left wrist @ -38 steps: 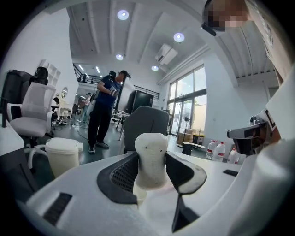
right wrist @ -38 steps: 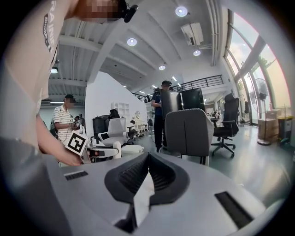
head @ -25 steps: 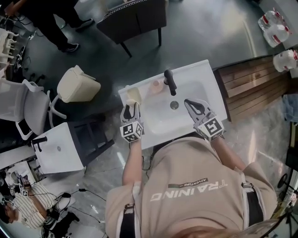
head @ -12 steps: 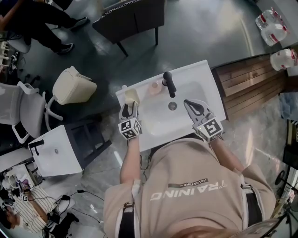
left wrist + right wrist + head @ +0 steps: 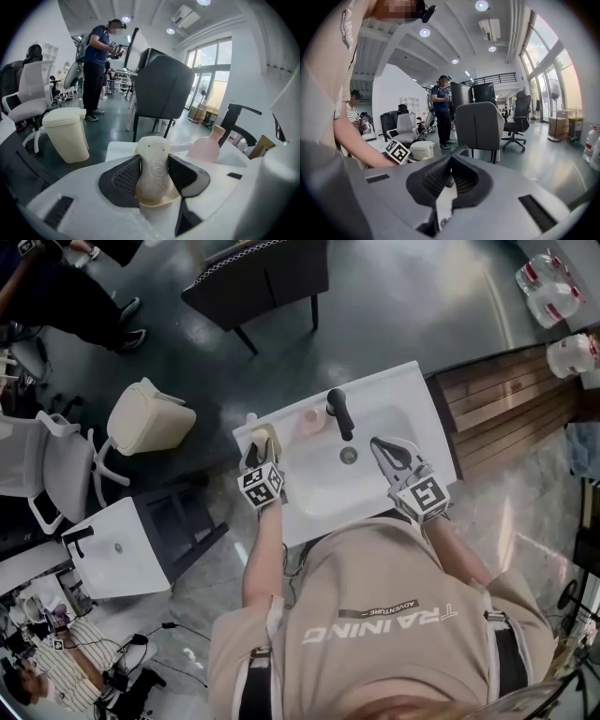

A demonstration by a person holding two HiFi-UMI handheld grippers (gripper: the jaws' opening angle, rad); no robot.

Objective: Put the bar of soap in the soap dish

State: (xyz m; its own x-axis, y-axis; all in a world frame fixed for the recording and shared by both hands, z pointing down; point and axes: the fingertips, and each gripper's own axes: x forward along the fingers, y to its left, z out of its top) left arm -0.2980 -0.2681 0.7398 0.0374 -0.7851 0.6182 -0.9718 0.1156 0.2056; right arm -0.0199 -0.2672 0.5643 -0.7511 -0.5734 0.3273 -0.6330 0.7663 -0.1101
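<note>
Left gripper view has the left gripper [image 5: 153,158] clenched on the cream bar of soap [image 5: 154,177], which stands upright between its dark pads. Beyond it sit a pink bottle [image 5: 206,147] and a black faucet [image 5: 236,123] at 1 o'clock. Head view puts that soap at the white sink's [image 5: 405,390] 9 o'clock rim, while the right gripper [image 5: 386,448], jaws pressed together on nothing, hovers over the basin at 3 o'clock.

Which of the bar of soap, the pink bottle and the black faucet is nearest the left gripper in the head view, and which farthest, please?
1. Bar of soap: gripped in the tongs of the left gripper, at the left rim of the sink.
2. Pink bottle: on the back rim, to the right.
3. Black faucet: farther right, at the back middle.
</note>
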